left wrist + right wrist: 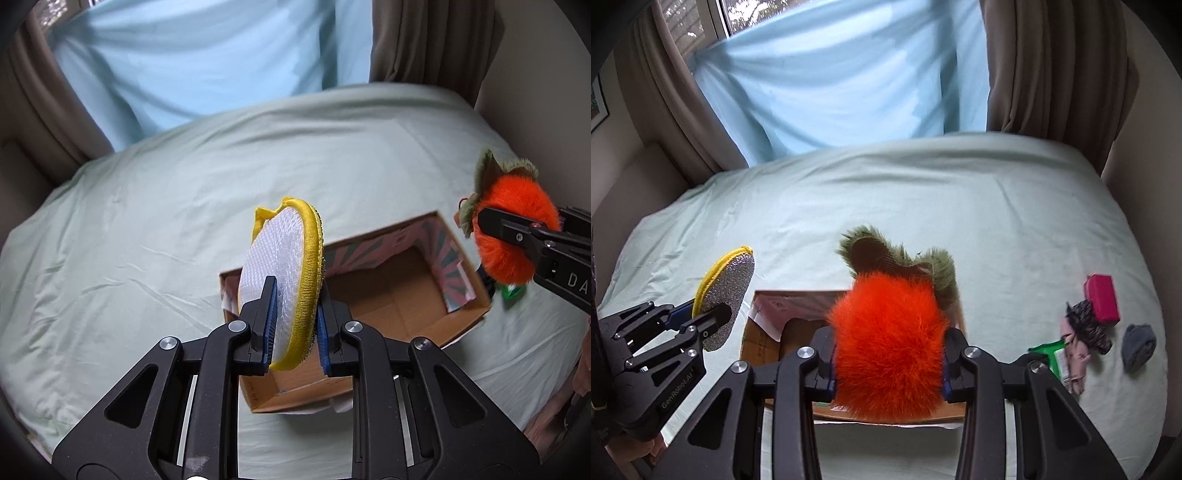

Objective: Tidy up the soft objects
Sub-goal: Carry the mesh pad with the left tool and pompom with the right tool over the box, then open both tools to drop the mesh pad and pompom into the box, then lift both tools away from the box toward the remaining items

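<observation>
My left gripper [295, 295] is shut on a round yellow-rimmed scrub pad [280, 273], held upright above the left end of an open cardboard box [391, 295] on the bed. The pad's silver side shows in the right wrist view [726, 299]. My right gripper [888, 350] is shut on a fluffy orange plush with green leaves [886, 339], held above the box [768, 339]. The plush also shows at the right in the left wrist view [513, 236], just past the box's right end.
The bed [923, 206] has a pale green sheet. On its right side lie a pink block [1101, 298], a dark and pink fabric piece [1082, 332], a grey sock ball [1138, 346] and a green packet [1052, 350]. A blue cloth and brown curtains hang behind.
</observation>
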Demonstrator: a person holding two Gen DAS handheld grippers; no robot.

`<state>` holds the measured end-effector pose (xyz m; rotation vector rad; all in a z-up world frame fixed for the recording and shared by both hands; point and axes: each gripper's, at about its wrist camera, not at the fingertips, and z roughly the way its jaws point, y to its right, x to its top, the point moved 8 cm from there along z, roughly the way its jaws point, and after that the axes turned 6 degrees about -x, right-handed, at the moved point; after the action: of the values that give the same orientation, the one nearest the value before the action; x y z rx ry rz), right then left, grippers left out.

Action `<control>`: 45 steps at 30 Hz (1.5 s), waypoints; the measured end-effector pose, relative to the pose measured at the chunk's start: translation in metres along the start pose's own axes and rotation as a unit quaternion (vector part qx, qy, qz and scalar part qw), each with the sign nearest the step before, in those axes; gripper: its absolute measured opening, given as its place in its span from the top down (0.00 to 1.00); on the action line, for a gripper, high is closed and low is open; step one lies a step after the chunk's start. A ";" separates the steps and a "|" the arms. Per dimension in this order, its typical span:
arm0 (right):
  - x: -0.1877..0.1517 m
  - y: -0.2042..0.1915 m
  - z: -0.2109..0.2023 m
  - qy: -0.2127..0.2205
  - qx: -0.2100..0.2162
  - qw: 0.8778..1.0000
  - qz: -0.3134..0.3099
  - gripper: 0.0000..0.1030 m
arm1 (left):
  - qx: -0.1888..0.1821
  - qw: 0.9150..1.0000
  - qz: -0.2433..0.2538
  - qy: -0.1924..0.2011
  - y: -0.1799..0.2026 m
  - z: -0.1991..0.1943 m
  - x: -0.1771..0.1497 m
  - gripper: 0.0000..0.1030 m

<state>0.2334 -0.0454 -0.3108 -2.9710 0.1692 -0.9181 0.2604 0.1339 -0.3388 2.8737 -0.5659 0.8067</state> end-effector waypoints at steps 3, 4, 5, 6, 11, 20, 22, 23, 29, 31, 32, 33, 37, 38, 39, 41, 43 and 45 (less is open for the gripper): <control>-0.006 -0.013 0.027 -0.026 -0.002 1.000 -0.002 0.65 | -0.007 1.000 0.005 -0.028 -0.009 0.030 -0.010 0.84; -0.008 -0.015 0.035 -0.035 -0.002 0.999 -0.003 0.65 | -0.009 0.999 0.007 -0.039 -0.010 0.040 -0.013 0.84; -0.011 -0.017 0.048 -0.048 -0.001 0.999 -0.003 0.65 | -0.010 0.999 0.009 -0.047 -0.009 0.049 -0.015 0.84; -0.014 -0.018 0.058 -0.060 0.000 0.998 -0.003 0.65 | -0.013 0.998 0.011 -0.055 -0.009 0.058 -0.017 0.84; -0.028 -0.022 0.101 -0.114 -0.003 0.993 -0.018 0.65 | -0.019 0.995 0.025 -0.093 -0.001 0.096 -0.027 0.84; -0.050 -0.016 0.154 -0.193 -0.007 0.981 -0.026 0.65 | -0.048 0.987 0.051 -0.141 0.030 0.147 -0.046 0.84; -0.054 -0.012 0.161 -0.203 -0.007 0.979 -0.021 0.65 | -0.049 0.987 0.052 -0.143 0.030 0.149 -0.048 0.84; -0.055 -0.010 0.164 -0.207 -0.006 0.978 -0.019 0.65 | -0.049 0.987 0.052 -0.144 0.030 0.150 -0.047 0.84; -0.057 -0.011 0.170 -0.223 0.006 0.975 -0.012 0.59 | -0.074 0.987 0.033 -0.138 0.024 0.137 -0.036 0.53; -0.057 -0.011 0.171 -0.222 -0.002 0.975 -0.013 0.35 | -0.096 0.984 0.028 -0.149 0.027 0.132 -0.038 0.04; -0.057 -0.009 0.170 -0.223 -0.003 0.975 -0.010 0.24 | -0.105 0.984 0.027 -0.144 0.029 0.128 -0.038 0.00; -0.056 -0.006 0.168 -0.222 0.001 0.975 -0.005 0.07 | -0.108 0.983 0.025 -0.144 0.028 0.123 -0.040 0.00; -0.053 0.000 0.153 -0.201 0.005 0.979 0.014 0.05 | -0.102 0.985 0.007 -0.143 0.021 0.113 -0.045 0.00; -0.053 0.001 0.151 -0.198 0.005 0.980 0.015 0.05 | -0.100 0.985 -0.001 -0.142 0.019 0.111 -0.046 0.00; -0.053 0.002 0.147 -0.196 0.004 0.980 0.014 0.05 | -0.100 0.985 -0.008 -0.141 0.017 0.109 -0.049 0.00; -0.054 0.002 0.142 -0.193 0.002 0.981 0.010 0.05 | -0.097 0.985 -0.019 -0.140 0.017 0.105 -0.049 0.00; -0.054 0.001 0.134 -0.188 0.002 0.982 0.008 0.05 | -0.091 0.986 -0.022 -0.137 0.017 0.098 -0.048 0.00; -0.052 0.000 0.126 -0.181 0.004 0.983 0.007 0.05 | -0.088 0.987 -0.021 -0.131 0.015 0.091 -0.046 0.00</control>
<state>0.2619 -0.0400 -0.4440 -3.0571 0.1738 -0.3619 0.2620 0.1171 -0.4402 2.8331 -0.5690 0.3537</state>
